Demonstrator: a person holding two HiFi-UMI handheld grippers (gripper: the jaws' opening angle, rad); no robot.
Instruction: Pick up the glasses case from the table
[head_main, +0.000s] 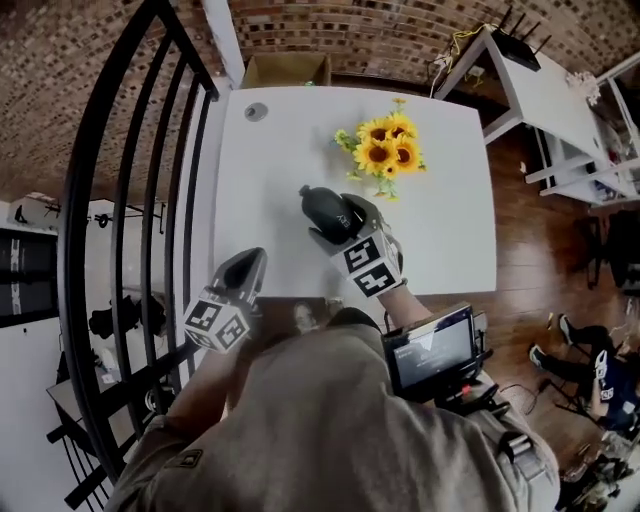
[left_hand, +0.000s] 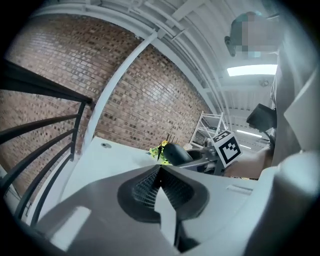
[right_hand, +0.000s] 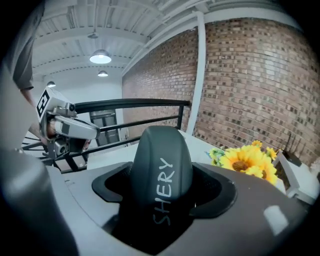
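Note:
The dark grey glasses case (head_main: 322, 205) (right_hand: 161, 175), marked "SHERY", is held above the white table (head_main: 290, 150). My right gripper (head_main: 336, 222) (right_hand: 162, 190) is shut on it, with the case sticking out past the jaws. In the left gripper view the case (left_hand: 175, 152) shows ahead with the right gripper's marker cube behind it. My left gripper (head_main: 243, 270) (left_hand: 159, 187) hovers near the table's front left edge, its jaws shut with nothing between them.
A bunch of sunflowers (head_main: 385, 148) (right_hand: 247, 160) lies on the table just beyond the case. A black railing (head_main: 140, 200) runs along the table's left side. A cardboard box (head_main: 287, 70) sits behind the table, and a white shelf unit (head_main: 550, 100) stands at the right.

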